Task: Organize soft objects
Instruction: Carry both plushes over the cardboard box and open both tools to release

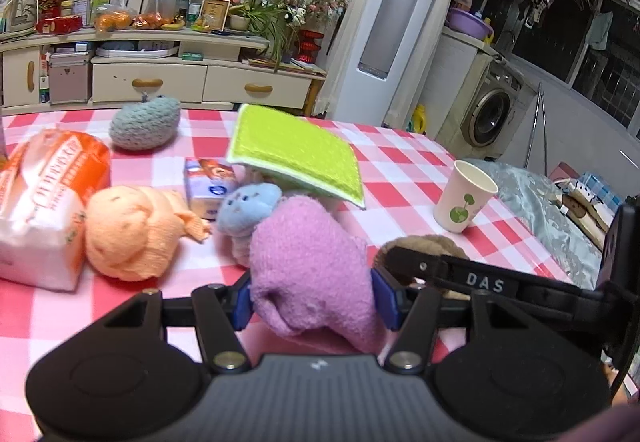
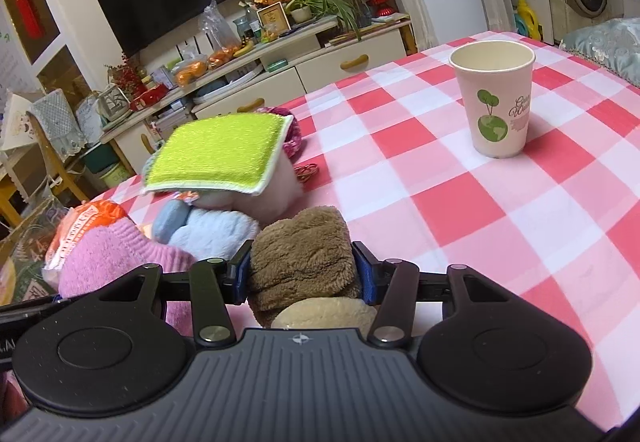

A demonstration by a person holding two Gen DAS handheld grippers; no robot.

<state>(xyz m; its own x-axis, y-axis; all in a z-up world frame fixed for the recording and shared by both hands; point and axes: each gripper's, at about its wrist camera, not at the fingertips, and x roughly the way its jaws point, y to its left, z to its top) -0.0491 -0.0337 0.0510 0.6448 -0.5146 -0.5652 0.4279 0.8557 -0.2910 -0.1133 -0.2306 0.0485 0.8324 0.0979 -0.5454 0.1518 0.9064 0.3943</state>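
pink fleece roll [image 1: 310, 270] sits squeezed between the blue pads of the left gripper [image 1: 312, 300], so that one's clamped on it. brown plush roll [image 2: 302, 254] is pinched the same way in the right gripper [image 2: 302, 274], pads pressing both flanks, w/ a cream bit [image 2: 324, 316] poking out just below. both grips look made; step in hand reads as the carry/sort phase, each hand w/ one soft item. next move prob needs a clear drop spot & a steady lift so the rolls don't slip out. pile ahead: green pad [image 1: 296, 154] tilted on top of a blue plush [image 1: 250, 208], orange roll [image 1: 132, 232] beside it, grey knit [image 1: 144, 124] further back on the checked cloth [image 2: 440, 182]. paper cup [image 2: 494, 100] stands well apart.
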